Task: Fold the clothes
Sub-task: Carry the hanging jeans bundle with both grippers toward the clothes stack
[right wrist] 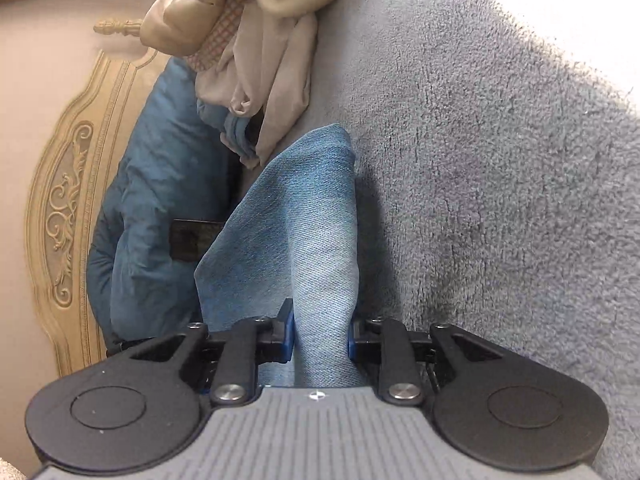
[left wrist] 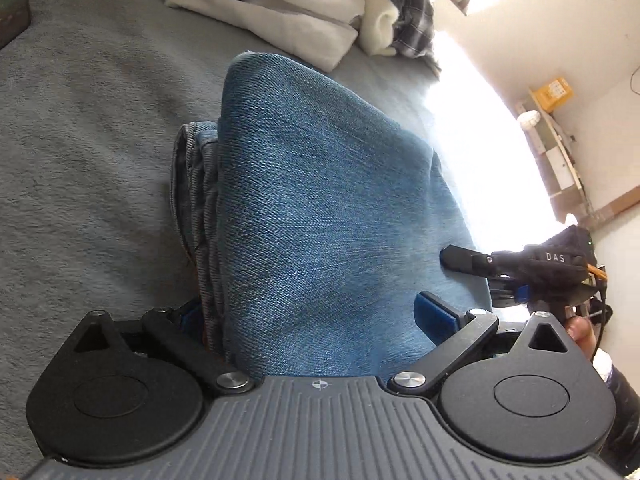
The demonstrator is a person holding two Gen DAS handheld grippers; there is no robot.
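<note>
A: Where are the jeans [left wrist: 320, 200]?

B: Centre frame, on the grey blanket [left wrist: 88, 128]. The left gripper [left wrist: 308, 316] straddles them, jaws wide apart, gripping nothing.

A: And the right gripper [right wrist: 320, 332]?

B: Clamped on a denim fold, likely to carry it over.

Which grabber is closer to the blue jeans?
Right. The right gripper has its jaws closed on a fold of the jeans. The left gripper has its jaws wide open around the jeans, not pinching them.
</note>
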